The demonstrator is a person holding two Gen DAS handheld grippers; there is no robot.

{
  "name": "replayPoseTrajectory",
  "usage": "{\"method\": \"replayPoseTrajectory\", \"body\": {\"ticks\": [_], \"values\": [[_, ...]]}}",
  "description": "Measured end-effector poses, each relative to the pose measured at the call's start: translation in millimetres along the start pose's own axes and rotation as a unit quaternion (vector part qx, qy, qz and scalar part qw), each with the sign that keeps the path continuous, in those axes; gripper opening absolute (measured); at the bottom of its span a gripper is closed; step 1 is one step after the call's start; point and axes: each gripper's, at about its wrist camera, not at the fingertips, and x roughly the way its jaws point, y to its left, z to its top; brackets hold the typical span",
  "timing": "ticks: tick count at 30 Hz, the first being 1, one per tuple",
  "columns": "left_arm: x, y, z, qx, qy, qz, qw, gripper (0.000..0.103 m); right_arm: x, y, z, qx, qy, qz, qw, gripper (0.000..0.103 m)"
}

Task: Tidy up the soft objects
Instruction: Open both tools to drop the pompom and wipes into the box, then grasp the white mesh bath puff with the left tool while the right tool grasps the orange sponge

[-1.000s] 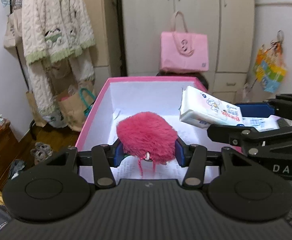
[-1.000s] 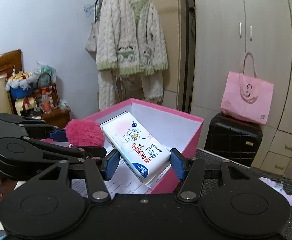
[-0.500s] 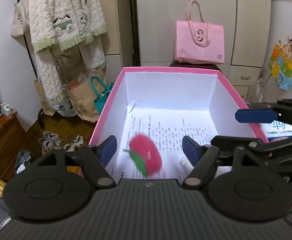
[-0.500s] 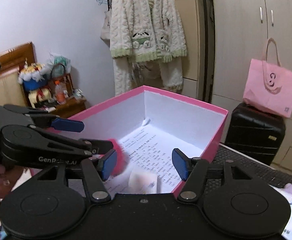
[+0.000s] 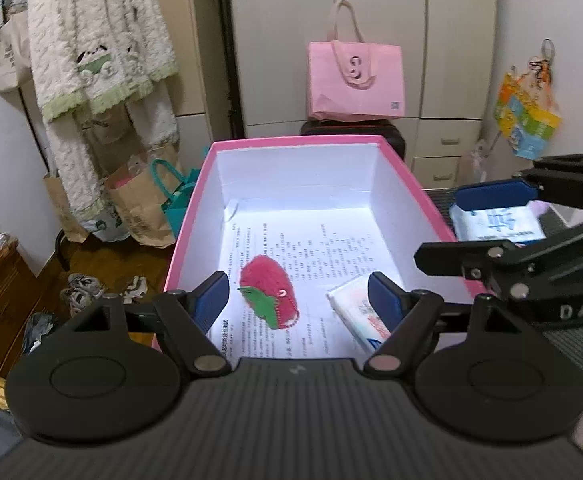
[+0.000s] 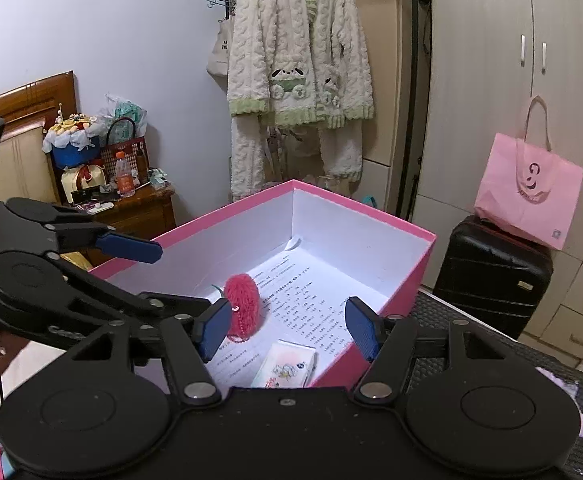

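Observation:
A pink box (image 5: pixel 407 178) with white walls stands in front of both grippers; printed paper lines its floor. A fuzzy red strawberry plush (image 5: pixel 268 289) lies on the box floor, and it also shows in the right wrist view (image 6: pixel 243 309). A white tissue pack (image 5: pixel 357 315) lies beside it, to the right, and shows too in the right wrist view (image 6: pixel 287 368). My left gripper (image 5: pixel 298 300) is open and empty above the box's near end. My right gripper (image 6: pixel 288 330) is open and empty above the box's right side.
Another tissue pack (image 5: pixel 495 222) lies on the dark mat right of the box. A purple soft thing (image 6: pixel 567 392) lies on the mat at far right. A pink bag (image 6: pixel 529 192) sits on a black suitcase (image 6: pixel 491 272) behind. A robe hangs at the wardrobe.
Both grippers opened. The strawberry plush and the tissue pack dropped out of them and now lie on the box floor.

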Motion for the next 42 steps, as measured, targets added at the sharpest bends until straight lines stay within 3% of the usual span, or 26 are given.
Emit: {"method": "replayPoseTrajectory", "body": {"ticks": [12,19,23,30,35,42], "values": [[-64,-14,-8,0.046,-0.027,-0.016,0.9984,0.079,-48,9,-6,-0.009,-0.002,-0.017,1.000,0.070],[-93,-27,-16,0.076,-0.032,-0.026,0.9963,0.082,-88,8,-19,0.004,-0.014,0.030,0.999,0.072],[-108,-37,-23,0.089,-0.027,-0.051,0.9944,0.083,-110,5,-33,0.013,-0.023,0.036,0.999,0.072],[-112,-68,-39,0.109,-0.020,-0.096,0.9892,0.085,-144,-5,-72,0.023,-0.032,0.001,0.999,0.074],[-100,-98,-50,0.135,0.003,-0.150,0.9793,0.085,-163,-16,-103,0.039,-0.033,-0.026,0.998,0.075],[-80,-138,-52,0.170,-0.001,-0.171,0.9705,0.085,-176,-41,-142,0.072,-0.029,-0.070,0.995,0.076]]}}
